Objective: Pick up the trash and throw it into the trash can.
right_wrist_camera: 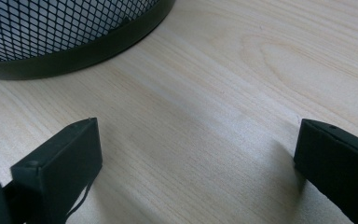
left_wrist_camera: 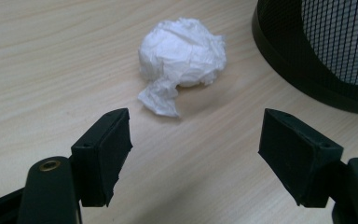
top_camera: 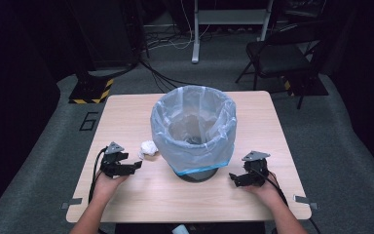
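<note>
A black mesh wastebasket (top_camera: 193, 129) lined with a clear bluish bag stands in the middle of the table. A crumpled white paper ball (top_camera: 148, 149) lies on the wood just left of its base. My left gripper (top_camera: 135, 165) rests low at the table's left front, open, with the paper ball (left_wrist_camera: 182, 58) a short way ahead of its jaws and nothing between them. My right gripper (top_camera: 233, 178) sits at the right front, open and empty, with the basket's base (right_wrist_camera: 70, 44) ahead of it on the left. The basket's mesh wall (left_wrist_camera: 326, 51) stands right of the ball.
The light wooden table (top_camera: 126, 117) has bare wood around the basket. Beyond its far edge lie floor cables (top_camera: 170, 44), a white desk leg (top_camera: 195, 34) and a black folding chair (top_camera: 277, 58). Dark carpet surrounds the table.
</note>
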The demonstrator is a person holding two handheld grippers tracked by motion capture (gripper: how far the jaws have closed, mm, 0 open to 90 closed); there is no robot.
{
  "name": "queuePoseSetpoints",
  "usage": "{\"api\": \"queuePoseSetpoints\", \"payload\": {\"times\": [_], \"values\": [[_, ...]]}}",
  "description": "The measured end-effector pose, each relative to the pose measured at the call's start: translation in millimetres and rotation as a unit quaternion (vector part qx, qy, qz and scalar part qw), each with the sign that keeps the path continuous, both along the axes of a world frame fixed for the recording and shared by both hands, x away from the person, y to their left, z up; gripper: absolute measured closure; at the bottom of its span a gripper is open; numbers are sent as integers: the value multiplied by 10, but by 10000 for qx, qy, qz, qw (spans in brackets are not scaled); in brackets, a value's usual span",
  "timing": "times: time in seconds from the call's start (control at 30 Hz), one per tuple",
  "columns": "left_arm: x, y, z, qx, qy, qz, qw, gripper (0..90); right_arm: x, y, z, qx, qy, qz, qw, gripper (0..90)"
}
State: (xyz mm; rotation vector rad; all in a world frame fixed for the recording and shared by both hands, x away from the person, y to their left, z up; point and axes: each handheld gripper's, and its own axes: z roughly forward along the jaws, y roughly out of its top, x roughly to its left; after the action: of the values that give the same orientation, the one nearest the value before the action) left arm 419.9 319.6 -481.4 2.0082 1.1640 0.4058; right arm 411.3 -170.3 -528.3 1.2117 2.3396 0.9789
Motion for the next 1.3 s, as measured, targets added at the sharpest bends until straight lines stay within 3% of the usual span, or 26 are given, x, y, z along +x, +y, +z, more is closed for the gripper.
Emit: {"api": "queuePoseSetpoints", "payload": {"times": [0.37, 0.5, 0.77, 1.3], "values": [[196, -178, 170, 93, -21, -108, 9999, 295, 4, 2, 1, 11, 1, -10, 10000, 1], [273, -216, 175, -9, 8, -55, 10000, 301, 3, -2, 1, -8, 7, 21, 10000, 1], [409, -268, 185, 62, 31, -25, 10000, 304, 32, -15, -5, -59, -138, 101, 9998, 0], [618, -337, 2, 6, 200, 189, 9996, 286, 25, -8, -2, -36, -71, 123, 9999, 0]]}}
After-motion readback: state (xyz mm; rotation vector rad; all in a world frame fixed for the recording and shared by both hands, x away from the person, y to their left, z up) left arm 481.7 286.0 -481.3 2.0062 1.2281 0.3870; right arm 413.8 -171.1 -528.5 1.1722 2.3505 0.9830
